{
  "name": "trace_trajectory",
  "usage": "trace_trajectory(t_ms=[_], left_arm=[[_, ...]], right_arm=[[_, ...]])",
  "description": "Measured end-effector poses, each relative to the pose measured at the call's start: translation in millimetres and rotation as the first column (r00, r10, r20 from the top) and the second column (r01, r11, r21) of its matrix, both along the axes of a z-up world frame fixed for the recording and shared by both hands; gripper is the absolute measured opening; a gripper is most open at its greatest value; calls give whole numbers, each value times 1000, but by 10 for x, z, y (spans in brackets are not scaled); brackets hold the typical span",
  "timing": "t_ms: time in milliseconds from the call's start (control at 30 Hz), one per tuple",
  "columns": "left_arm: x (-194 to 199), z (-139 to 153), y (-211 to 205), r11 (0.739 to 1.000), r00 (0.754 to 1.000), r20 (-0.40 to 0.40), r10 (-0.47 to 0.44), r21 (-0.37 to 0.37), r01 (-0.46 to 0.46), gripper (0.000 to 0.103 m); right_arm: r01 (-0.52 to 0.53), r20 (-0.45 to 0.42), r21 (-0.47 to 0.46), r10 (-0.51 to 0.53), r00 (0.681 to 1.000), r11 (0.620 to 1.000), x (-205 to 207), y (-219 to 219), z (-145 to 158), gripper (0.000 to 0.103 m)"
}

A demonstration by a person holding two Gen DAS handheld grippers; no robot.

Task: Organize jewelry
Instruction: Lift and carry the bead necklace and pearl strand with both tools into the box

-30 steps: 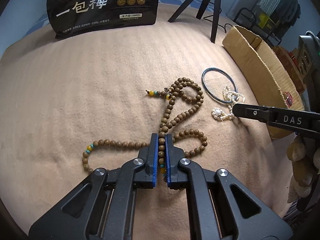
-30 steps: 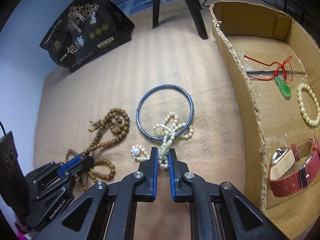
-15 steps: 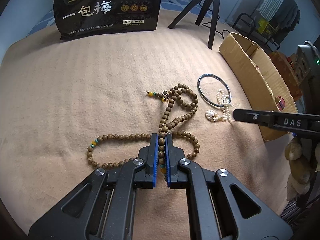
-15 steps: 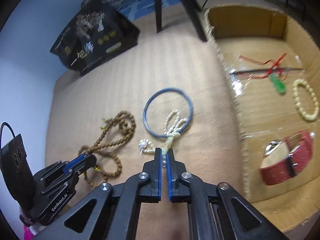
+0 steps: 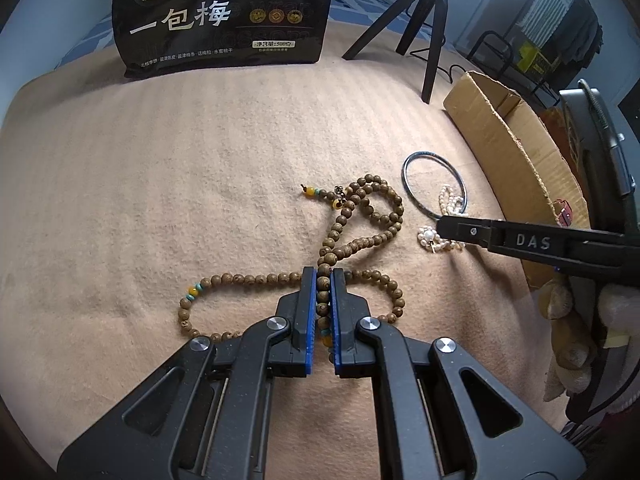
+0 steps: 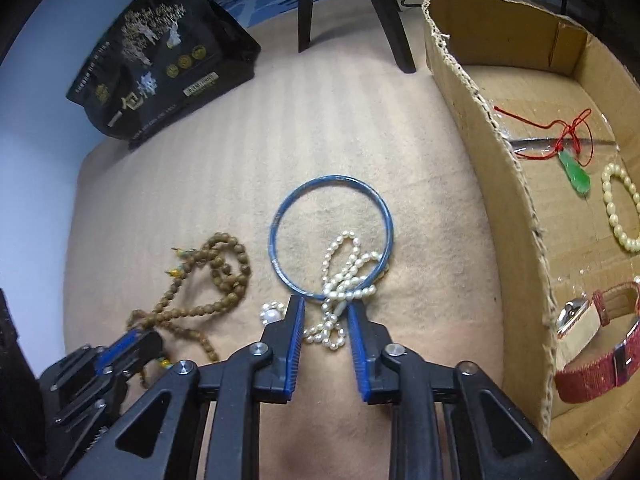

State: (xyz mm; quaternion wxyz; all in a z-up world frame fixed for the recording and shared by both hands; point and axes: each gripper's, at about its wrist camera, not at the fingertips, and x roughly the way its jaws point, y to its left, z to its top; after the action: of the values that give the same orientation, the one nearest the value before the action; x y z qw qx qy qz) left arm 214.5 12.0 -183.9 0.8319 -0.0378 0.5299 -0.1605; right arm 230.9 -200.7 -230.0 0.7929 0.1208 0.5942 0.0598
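My left gripper (image 5: 323, 276) is shut on a long brown wooden bead necklace (image 5: 352, 236) that lies looped on the beige cloth; it also shows in the right wrist view (image 6: 208, 280). My right gripper (image 6: 325, 308) is open, its jaws on either side of a white pearl strand (image 6: 340, 280) that lies across the near rim of a blue bangle (image 6: 288, 208). A cardboard box (image 6: 500, 184) at the right holds a red-strap watch (image 6: 592, 344), a pearl bracelet (image 6: 616, 216) and a green pendant on red cord (image 6: 576, 168).
A black snack bag (image 5: 224, 16) stands at the back of the cloth. A black tripod (image 5: 428, 40) stands behind the box. The right gripper's arm (image 5: 532, 240) reaches in from the right in the left wrist view.
My right gripper was shut on the pearl strand half a second ago; now its jaws are open and the strand lies on the cloth. My left gripper stays shut on the wooden beads.
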Motion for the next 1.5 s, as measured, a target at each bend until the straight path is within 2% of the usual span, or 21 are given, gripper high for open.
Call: trace_trajectory(t_ms=[33, 100, 300, 467, 700, 1000, 1233, 1500], left_arm=[[-1, -1, 9, 1000, 1000, 1, 1, 0, -1, 4], [-6, 2, 28, 1000, 1000, 1, 5, -2, -5, 4], [-25, 105, 87, 999, 1000, 16, 22, -25, -22, 4], [-89, 293, 149, 997, 998, 44, 44, -57, -41, 4], [-230, 537, 222, 994, 994, 81, 69, -88, -62, 4], [-404, 812, 271, 989, 987, 126, 95, -125, -79, 4], [-521, 1028, 291, 981, 981, 157, 114, -171, -87, 4], [-664, 1276, 163, 979, 973, 212, 95, -195, -53, 4]], right_arm=[[0, 4, -14, 1, 1000, 1000, 1, 3, 0, 8], [-6, 11, -14, 7, 1000, 1000, -8, -16, 11, 6], [-26, 25, 22, 26, 999, 999, -115, -55, 134, 5], [-42, 70, 57, 38, 997, 998, -229, -106, 386, 5], [-67, 135, 71, 57, 989, 995, -403, -165, 723, 5], [-96, 189, 80, 79, 979, 992, -618, -238, 961, 5], [-128, 254, 87, 102, 962, 988, -821, -292, 1195, 5], [-158, 328, 75, 126, 936, 985, -999, -335, 1445, 5]])
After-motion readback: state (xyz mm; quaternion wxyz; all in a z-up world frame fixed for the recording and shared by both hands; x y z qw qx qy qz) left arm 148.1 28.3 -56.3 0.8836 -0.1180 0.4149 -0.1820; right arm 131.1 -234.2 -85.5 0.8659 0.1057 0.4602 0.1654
